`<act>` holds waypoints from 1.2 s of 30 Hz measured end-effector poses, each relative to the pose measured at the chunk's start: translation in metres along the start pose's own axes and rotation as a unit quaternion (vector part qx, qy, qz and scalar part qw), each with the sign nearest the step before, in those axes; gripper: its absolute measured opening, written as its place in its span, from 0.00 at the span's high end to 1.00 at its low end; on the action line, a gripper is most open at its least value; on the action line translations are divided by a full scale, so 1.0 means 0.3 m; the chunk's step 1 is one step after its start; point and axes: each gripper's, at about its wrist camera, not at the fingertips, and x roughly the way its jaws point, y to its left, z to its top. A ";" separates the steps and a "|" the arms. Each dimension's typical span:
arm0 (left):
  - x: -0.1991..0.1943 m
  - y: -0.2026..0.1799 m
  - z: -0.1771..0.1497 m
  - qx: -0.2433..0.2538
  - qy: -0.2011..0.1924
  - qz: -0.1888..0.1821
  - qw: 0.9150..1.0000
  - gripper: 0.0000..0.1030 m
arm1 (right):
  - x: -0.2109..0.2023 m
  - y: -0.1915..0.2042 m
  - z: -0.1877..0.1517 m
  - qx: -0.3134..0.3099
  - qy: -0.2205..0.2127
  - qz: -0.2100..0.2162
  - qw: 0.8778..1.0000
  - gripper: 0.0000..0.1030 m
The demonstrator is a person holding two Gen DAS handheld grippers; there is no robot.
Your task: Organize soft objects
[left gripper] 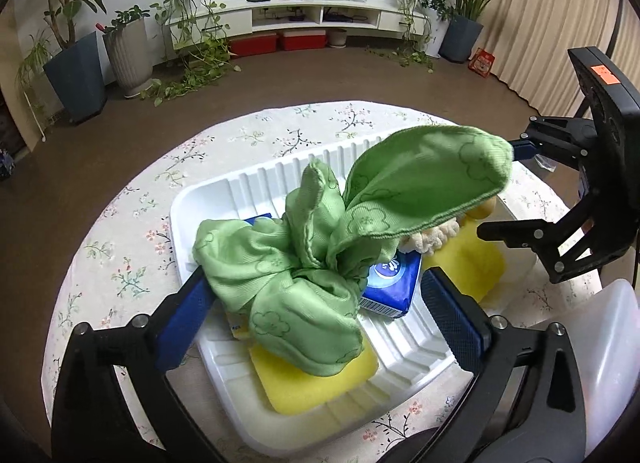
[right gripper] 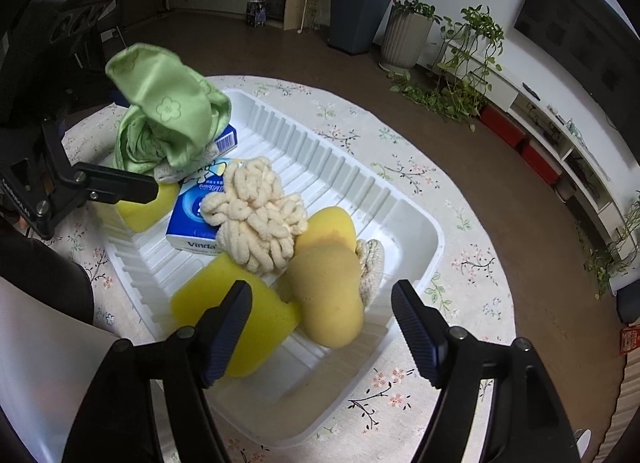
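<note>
A crumpled green cloth (left gripper: 304, 263) lies in the white ribbed tray (left gripper: 260, 183), on top of a blue tissue pack (left gripper: 392, 283) and a yellow sponge (left gripper: 312, 375). One flap of it stands up. My left gripper (left gripper: 316, 275) is wide open around the cloth; the cloth brushes the left pad and the right pad is clear of it. My right gripper (right gripper: 320, 287) is open above a rounded yellow sponge (right gripper: 328, 287) and a bright yellow sponge (right gripper: 240, 323), touching neither. A cream chenille bundle (right gripper: 256, 219) rests against the tissue pack (right gripper: 192, 219).
The tray (right gripper: 420, 231) sits on a round table with a floral cover (right gripper: 440, 183). A translucent white container (left gripper: 612, 343) stands at the table edge by my grippers. Brown floor, potted plants and a low TV shelf lie beyond.
</note>
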 end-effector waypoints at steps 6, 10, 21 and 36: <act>-0.051 0.017 -0.010 -0.011 -0.017 0.005 1.000 0.00 | -0.043 -0.030 -0.017 0.016 -0.020 0.000 1.000 0.23; -0.086 0.035 -0.030 -0.019 -0.026 0.014 0.999 0.00 | -0.072 -0.053 -0.026 0.032 -0.029 -0.004 0.999 0.23; -0.243 0.114 -0.130 -0.080 -0.071 0.027 0.994 0.00 | -0.186 -0.092 -0.103 0.079 -0.048 -0.015 0.996 0.15; -0.553 -0.050 -0.476 -0.144 -0.139 0.085 0.976 0.00 | -0.464 0.065 -0.400 0.185 -0.101 -0.023 0.977 0.00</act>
